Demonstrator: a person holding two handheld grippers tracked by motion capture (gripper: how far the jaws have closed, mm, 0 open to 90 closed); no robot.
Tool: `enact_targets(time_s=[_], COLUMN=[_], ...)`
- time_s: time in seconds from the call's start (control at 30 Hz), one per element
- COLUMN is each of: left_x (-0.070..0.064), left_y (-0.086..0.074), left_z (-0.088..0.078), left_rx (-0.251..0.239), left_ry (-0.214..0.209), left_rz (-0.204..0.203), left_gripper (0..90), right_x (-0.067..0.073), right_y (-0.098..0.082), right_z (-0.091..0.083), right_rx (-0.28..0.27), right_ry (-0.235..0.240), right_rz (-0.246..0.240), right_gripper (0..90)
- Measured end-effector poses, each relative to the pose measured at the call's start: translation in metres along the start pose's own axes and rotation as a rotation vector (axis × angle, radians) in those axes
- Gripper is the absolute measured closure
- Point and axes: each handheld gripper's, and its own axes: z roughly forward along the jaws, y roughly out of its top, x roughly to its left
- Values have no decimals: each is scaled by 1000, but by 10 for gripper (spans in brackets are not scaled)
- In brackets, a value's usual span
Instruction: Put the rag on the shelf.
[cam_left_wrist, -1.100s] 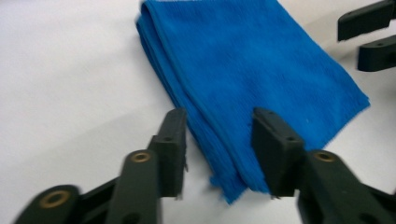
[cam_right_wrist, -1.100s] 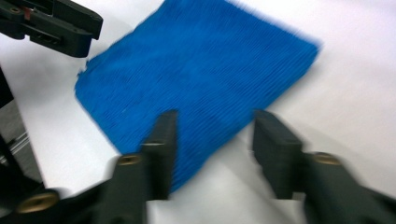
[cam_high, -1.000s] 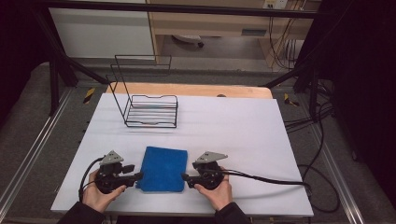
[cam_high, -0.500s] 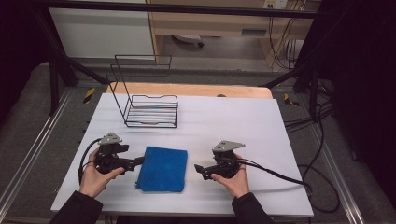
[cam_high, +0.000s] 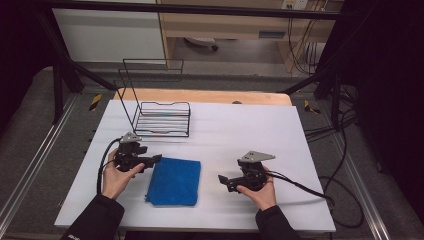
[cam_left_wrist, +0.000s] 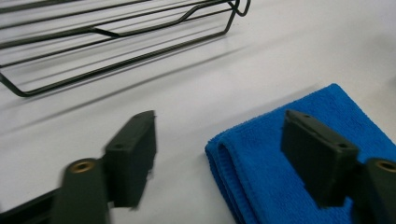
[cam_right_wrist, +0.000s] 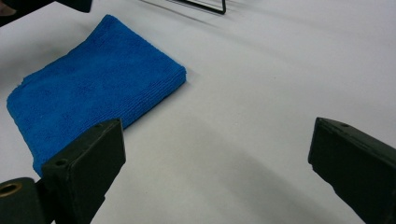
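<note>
A folded blue cloth (cam_high: 174, 181) lies flat on the white table (cam_high: 240, 125), near its front. My left gripper (cam_high: 156, 159) hovers at the cloth's far left corner, pointing right. In the left gripper view the left gripper (cam_left_wrist: 219, 128) has its jaws apart and has just been closing them; the cloth (cam_left_wrist: 261, 163) corner lies below them, untouched by the pads. My right gripper (cam_high: 222, 180) rests to the right of the cloth, pointing left at it with a gap between. The right gripper (cam_right_wrist: 212, 140) stands wide open after opening, with bare table between its jaws and the cloth (cam_right_wrist: 93, 88) ahead to the left.
A black wire rack (cam_high: 162, 117) stands behind the cloth at the table's back left, seen close in the left gripper view as the rack (cam_left_wrist: 116, 42). Cables (cam_high: 310, 190) trail from the right gripper over the table's right side. A wooden board (cam_high: 210, 96) edges the back.
Both grippers have drawn away from the cloth's sides: the left toward the rack, the right off to the right. The cloth has stayed in place.
</note>
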Motion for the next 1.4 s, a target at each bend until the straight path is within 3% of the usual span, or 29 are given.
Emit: enact_targets(time_s=[0.13,0.3,0.53,0.9,1.07,1.23,1.4], left_x=[3,2,-4,-5,-7,-7,-6], left_y=[-3,-6,-9,-10,-11,-12,-14], left_z=[9,16,29,33,34,33,33], left_rx=[34,60,112,113,117,109,99], left_ry=[7,-25,-12,-8,-30,-36,-43], left_rz=[9,7,44,39,40,26,24], left_gripper=[404,535,621,680,781,811,818], right_x=[2,3,3,2,2,2,7], right_y=[-2,-5,-5,-4,-3,1,10], right_z=[3,5,5,6,6,8,17], right_rx=[15,32,34,35,34,13,21], right_ry=[15,26,34,47,58,58,55], right_rz=[10,3,1,8,24,31,4], right_gripper=[48,54,56,60,66,97,139])
